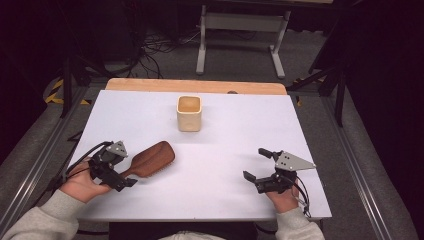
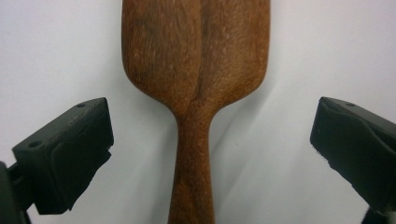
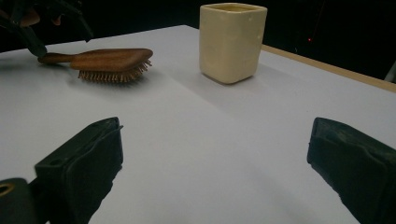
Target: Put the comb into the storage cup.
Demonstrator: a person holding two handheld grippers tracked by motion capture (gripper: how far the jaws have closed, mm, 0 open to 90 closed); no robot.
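The wooden paddle hairbrush (image 1: 150,160) lies in the lower left of the high view, bristles down on the white table (image 1: 225,150), its head aimed toward the upper right and its handle running down-left into our left gripper (image 1: 116,172). In the left gripper view we see the handle (image 2: 194,177) rise from the bottom centre between the 2 black jaws, which stand wide apart with white table showing on both sides of the wood; the pads do not press on it. Whether the handle rests against any lower part of that gripper we cannot tell.

Our right gripper (image 1: 256,165) sits in the lower right of the high view, well apart from the brush, its jaws spread with nothing between them.

A cream square-sided cup (image 1: 189,113) stands upright at upper centre of the high view, apart from the brush. In the right gripper view, it appears at top centre (image 3: 232,42), with the hairbrush (image 3: 109,63) at upper left.
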